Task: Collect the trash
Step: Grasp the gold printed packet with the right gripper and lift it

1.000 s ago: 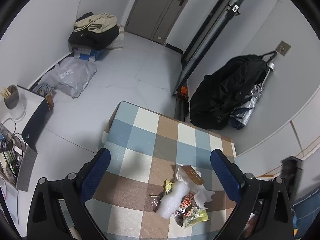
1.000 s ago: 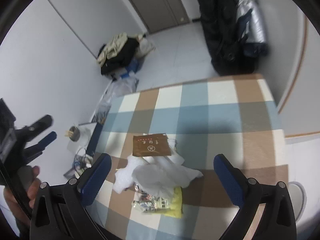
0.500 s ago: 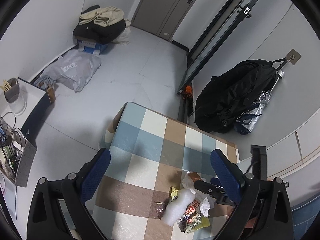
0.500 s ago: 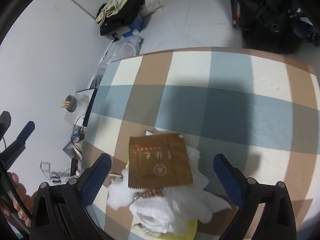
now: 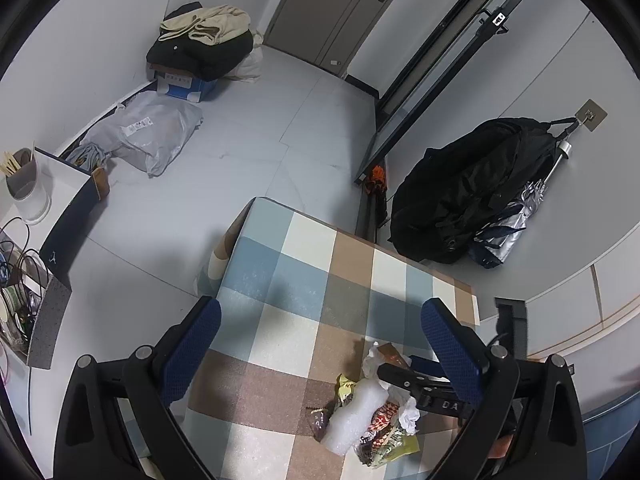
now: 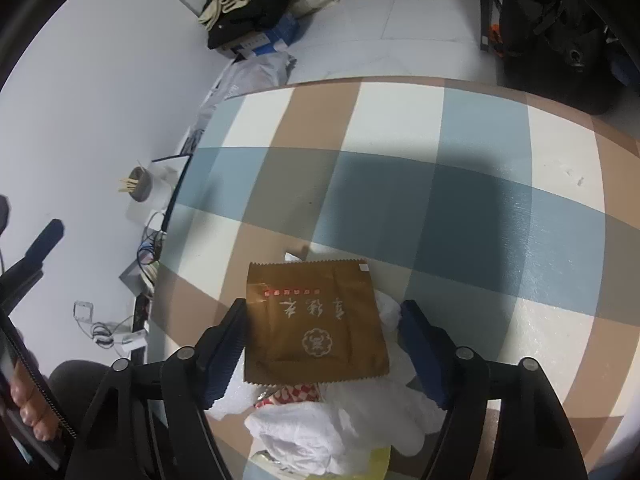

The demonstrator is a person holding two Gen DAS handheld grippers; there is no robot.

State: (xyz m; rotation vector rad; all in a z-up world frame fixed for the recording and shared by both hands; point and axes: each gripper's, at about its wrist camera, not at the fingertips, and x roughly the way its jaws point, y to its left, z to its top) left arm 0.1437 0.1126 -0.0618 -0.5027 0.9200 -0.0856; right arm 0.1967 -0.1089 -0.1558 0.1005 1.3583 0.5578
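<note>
A heap of trash point(image 5: 370, 414) lies on the checked tablecloth point(image 5: 288, 280): a white foam piece, crumpled tissue, snack wrappers and a yellow bag. In the right wrist view a flat brown packet point(image 6: 314, 322) tops the heap, with white tissue point(image 6: 340, 428) under it. My right gripper point(image 6: 322, 320) is open, low over the heap, its blue pads on either side of the brown packet. It also shows in the left wrist view point(image 5: 408, 372), reaching into the heap. My left gripper point(image 5: 320, 336) is open and empty, high above the table.
A black bag point(image 5: 464, 188) and a silver umbrella hang on the wall to the right. Clothes on a box point(image 5: 200, 52) and a grey parcel bag point(image 5: 144, 136) lie on the floor. A white side table with a cup point(image 5: 24, 184) and cables stands at the left.
My right gripper has come down and forward onto the heap, so the brown packet now lies between its pads. My left gripper has risen and drawn back a little.
</note>
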